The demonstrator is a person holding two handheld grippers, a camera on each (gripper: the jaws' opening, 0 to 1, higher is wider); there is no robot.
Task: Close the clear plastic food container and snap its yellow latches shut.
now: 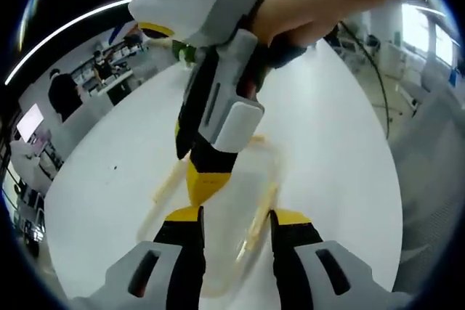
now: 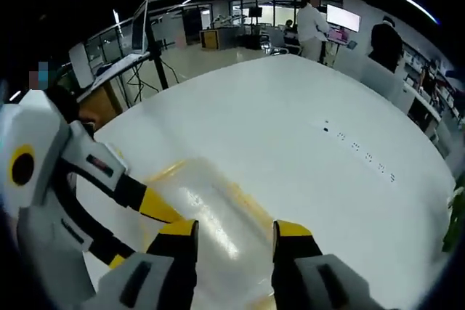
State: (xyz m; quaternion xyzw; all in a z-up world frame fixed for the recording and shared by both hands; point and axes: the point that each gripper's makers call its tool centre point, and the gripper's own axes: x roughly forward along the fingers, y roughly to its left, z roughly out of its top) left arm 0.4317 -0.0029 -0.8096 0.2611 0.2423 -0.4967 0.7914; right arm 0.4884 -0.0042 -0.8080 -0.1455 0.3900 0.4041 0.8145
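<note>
The clear plastic container (image 1: 251,179) lies on the white table (image 1: 109,194) with its lid down. Pale yellow latches (image 1: 168,181) run along its long sides, one of them (image 1: 260,214) between my left gripper's jaws. My left gripper (image 1: 236,226) is open just above the container's near end. My right gripper (image 1: 205,179), held by a hand, reaches down from above, its yellow tip on the lid. In the right gripper view the container (image 2: 214,212) lies under my open right gripper (image 2: 235,236). The left gripper (image 2: 136,234) comes in from the left, fingers apart at the container's edge.
The white table (image 2: 327,128) stretches wide around the container, with small dark marks (image 2: 360,149) on the far side. Past the table stand people (image 2: 312,27) and desks with monitors. A green plant (image 2: 458,215) shows at the right edge.
</note>
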